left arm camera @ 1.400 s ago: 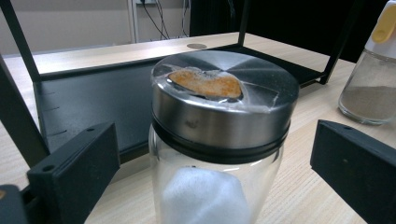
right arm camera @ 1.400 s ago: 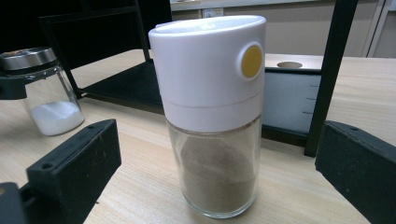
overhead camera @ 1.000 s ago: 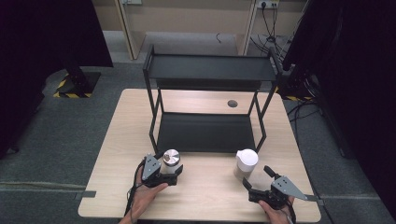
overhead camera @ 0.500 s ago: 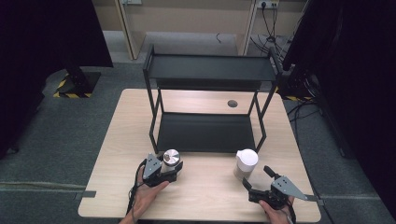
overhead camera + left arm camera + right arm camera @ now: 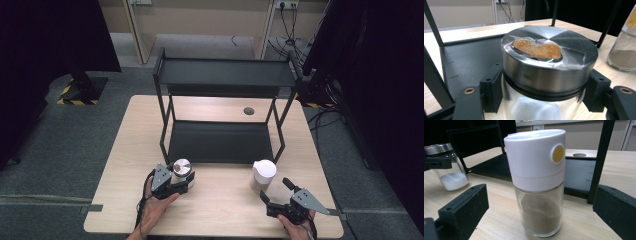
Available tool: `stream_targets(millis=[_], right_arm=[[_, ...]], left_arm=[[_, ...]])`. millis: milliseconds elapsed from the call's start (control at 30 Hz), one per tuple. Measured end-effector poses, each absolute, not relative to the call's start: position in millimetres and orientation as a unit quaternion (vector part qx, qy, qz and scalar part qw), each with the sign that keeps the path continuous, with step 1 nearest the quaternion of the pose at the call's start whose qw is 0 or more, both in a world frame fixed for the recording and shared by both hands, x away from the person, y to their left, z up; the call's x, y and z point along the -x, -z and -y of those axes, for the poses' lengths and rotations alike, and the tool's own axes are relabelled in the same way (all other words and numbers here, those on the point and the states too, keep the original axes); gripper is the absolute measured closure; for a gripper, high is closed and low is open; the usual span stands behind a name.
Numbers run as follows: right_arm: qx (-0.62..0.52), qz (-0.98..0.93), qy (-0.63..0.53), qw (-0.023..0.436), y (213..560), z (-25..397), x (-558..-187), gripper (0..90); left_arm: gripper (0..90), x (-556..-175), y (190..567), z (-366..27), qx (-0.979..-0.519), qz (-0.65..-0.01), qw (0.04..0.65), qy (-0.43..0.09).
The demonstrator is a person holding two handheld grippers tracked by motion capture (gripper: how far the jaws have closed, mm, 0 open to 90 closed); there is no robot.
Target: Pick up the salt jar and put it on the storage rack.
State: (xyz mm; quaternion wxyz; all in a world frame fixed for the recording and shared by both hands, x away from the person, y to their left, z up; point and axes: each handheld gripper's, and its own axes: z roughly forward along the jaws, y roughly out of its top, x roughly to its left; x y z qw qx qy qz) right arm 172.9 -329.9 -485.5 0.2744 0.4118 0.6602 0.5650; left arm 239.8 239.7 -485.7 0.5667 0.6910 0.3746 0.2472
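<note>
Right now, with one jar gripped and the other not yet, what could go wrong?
The left gripper clamps the glass jar just under its steel lid; smooth glass might slip when lifted. The right gripper is open near the tall white-capped shaker; a bump could tip it. The rack stands close behind both.

Light wood table (image 5: 220, 210) with a round cable hole (image 5: 248, 111). Sitting on it: black two-tier rack (image 5: 220, 142), steel-lidded glass jar (image 5: 182, 171) front left, white-capped shaker (image 5: 263, 176) front right. Jar and shaker well apart.
</note>
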Motion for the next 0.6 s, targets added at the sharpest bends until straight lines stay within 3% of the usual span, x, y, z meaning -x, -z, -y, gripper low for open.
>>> stream_targets(millis=[600], right_arm=[[-0.412,-0.66,-0.566,0.274,485.6,329.8,-172.9,0.5]], left_arm=[[30.5,-238.8,463.1,-238.3,-0.696,-0.345,0.583,-0.238]])
